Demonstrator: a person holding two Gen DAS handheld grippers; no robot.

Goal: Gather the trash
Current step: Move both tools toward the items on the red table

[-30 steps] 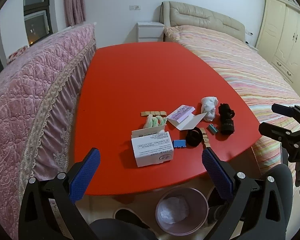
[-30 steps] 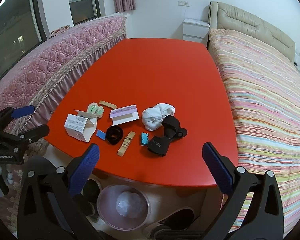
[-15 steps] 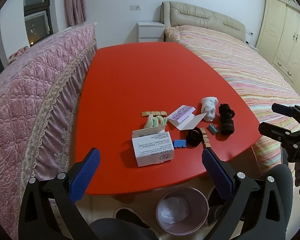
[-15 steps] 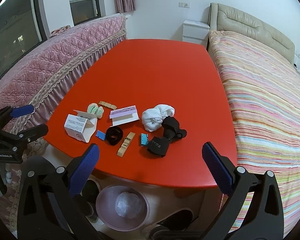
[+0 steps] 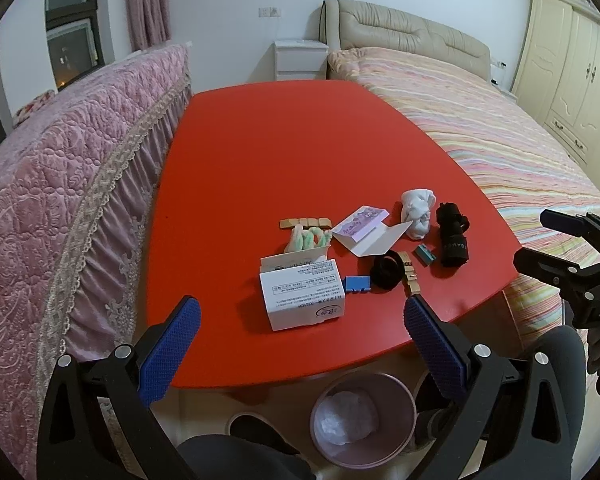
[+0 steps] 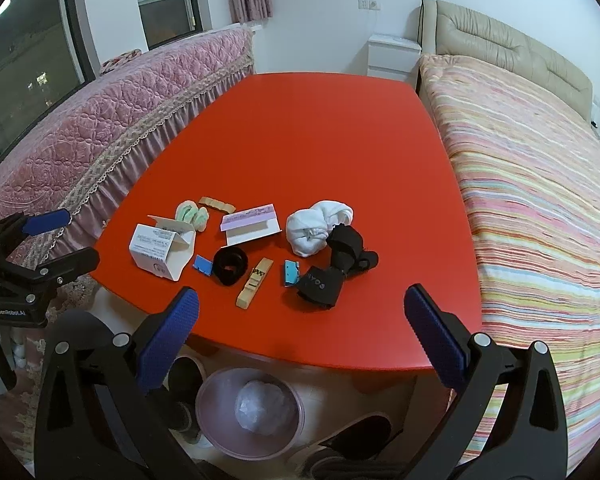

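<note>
Nothing has moved; both grippers, left [image 5: 298, 344] and right [image 6: 300, 334], hover fingers spread at the frame bottom, so descend squarely over the centre-frame box [image 5: 302, 298], then drop it into the bin [image 5: 364, 420] below the tabletop [image 5: 268, 152].

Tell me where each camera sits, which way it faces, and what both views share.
Left wrist: on the left gripper, off the table's near left edge, facing the headboard; own open fingers, a knee and the right gripper show.
Right wrist: on the right gripper, off the near right edge, facing the window corner; own open fingers and the left gripper show.
Shared: table, white box, bin.
</note>
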